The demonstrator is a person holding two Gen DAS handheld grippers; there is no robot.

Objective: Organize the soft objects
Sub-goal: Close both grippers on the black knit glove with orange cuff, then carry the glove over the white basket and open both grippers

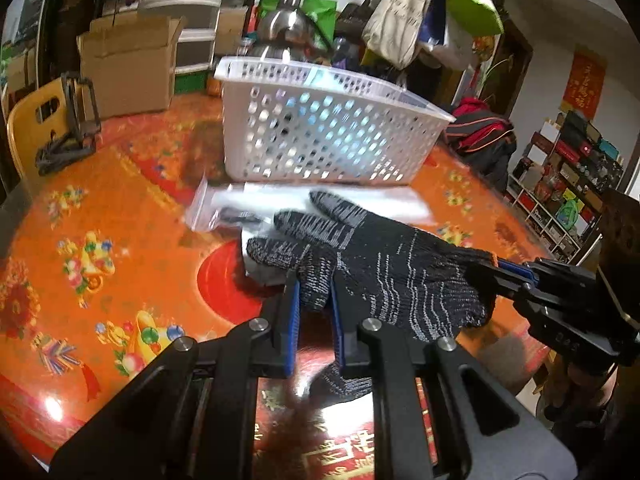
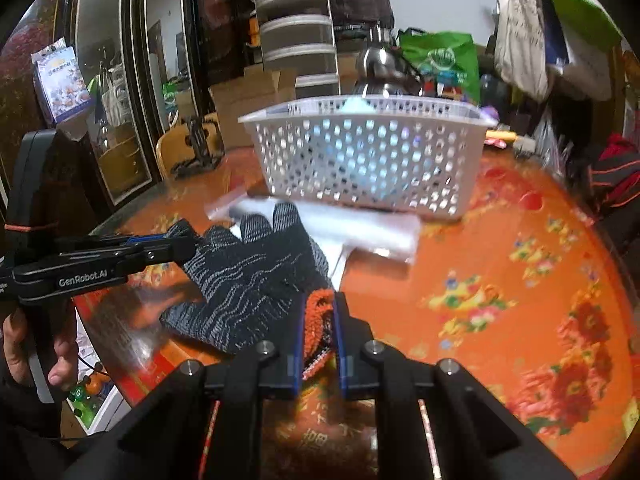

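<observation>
A black-and-grey knit glove point(image 1: 384, 264) with an orange cuff is held between both grippers just above the table. My left gripper point(image 1: 314, 288) is shut on the glove's thumb; it shows from the side in the right wrist view point(image 2: 180, 246). My right gripper point(image 2: 318, 300) is shut on the glove's point(image 2: 248, 268) orange cuff; it enters the left wrist view from the right point(image 1: 496, 266). A white perforated basket point(image 1: 320, 132) stands behind the glove, also in the right wrist view point(image 2: 360, 152), with pale blue things inside.
Clear plastic bags point(image 1: 248, 208) lie flat on the orange flowered tablecloth point(image 1: 120, 208) between glove and basket. A black stand point(image 1: 76, 120) and a cardboard box point(image 1: 128, 64) are at the far left. A steel kettle point(image 1: 284, 28) and hanging bags sit behind the basket.
</observation>
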